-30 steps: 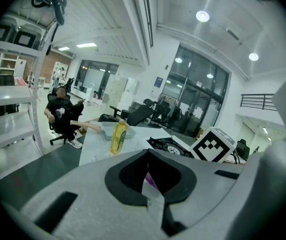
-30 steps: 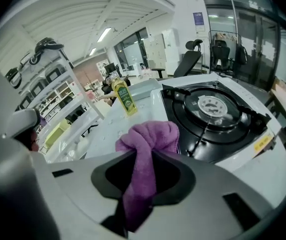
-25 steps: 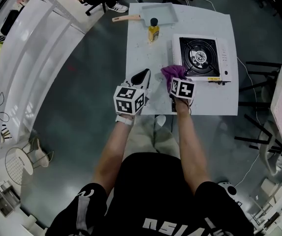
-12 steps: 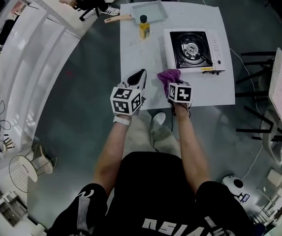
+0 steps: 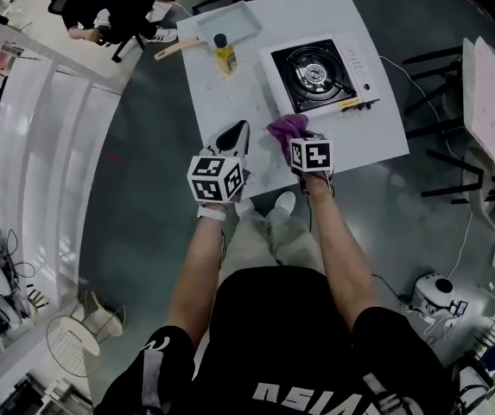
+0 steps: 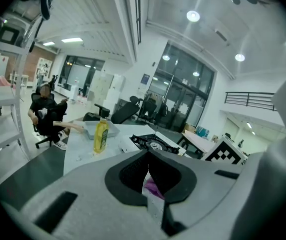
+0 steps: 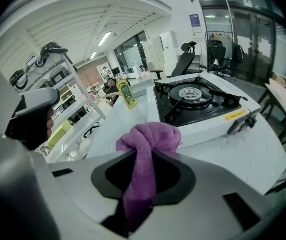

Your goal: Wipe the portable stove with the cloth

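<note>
At the worktop's (image 5: 247, 102) near edge, the right gripper (image 7: 142, 174) has its fingers clamped on the purple cloth (image 7: 150, 136), which is bunched up near the stove's (image 5: 316, 69) front corner. The left gripper (image 6: 147, 156) alongside has its fingers pressed together on nothing. Further back, a yellow bottle (image 5: 224, 56) stands beside a pan (image 5: 225, 22) at the far edge.

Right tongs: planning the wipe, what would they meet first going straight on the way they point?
Probably the near white side of the stove, just beyond the cloth they grip; the table might come first, since depth is unclear.
</note>
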Tool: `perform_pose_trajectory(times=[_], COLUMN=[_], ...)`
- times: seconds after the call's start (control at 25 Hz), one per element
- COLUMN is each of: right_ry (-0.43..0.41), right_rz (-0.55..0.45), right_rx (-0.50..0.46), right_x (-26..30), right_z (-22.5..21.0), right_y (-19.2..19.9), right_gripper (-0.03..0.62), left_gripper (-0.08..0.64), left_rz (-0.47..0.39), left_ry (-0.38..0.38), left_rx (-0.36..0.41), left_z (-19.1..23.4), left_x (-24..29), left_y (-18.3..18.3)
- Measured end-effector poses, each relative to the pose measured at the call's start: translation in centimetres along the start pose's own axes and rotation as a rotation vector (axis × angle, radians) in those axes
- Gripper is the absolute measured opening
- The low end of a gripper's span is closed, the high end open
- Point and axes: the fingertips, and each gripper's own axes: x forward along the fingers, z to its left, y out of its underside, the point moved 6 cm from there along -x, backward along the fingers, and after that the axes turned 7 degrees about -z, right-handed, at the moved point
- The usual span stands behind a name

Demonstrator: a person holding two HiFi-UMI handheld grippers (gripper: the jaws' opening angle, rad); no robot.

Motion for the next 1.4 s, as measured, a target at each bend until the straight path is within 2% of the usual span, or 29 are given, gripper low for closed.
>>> perform_pose_trajectory(times=[0.4,0.68,1.24,1.4], right_ry=[0.075,0.065,0.015,0.03], right_rz=[-0.035,-0.054,-0.04,-0.037], right_rx=[0.08,0.101,0.087,0.09], right_x=[0.9,0.4,-0.3,-1.1], right_z=[-1.2,-2.2,-9.2,-12.4], right_y=[-0.5,-0.3,-1.5,-2.4], right_gripper=[0.089,0.089,0.089,0.089], left_gripper=[0.006,0.006,0.006,0.006], left_rz=[0.051,0.074,0.074,0.076], left_ry=[0.103,0.138,0.056,0.039], left_rx=[0.027,0.046,0.035,0.028], left_z=[1.5,0.4,-4.8,-6.6], left_x=[1.2,2.6,6.5,8.1], left_y=[0.3,0.2,1.0,1.3])
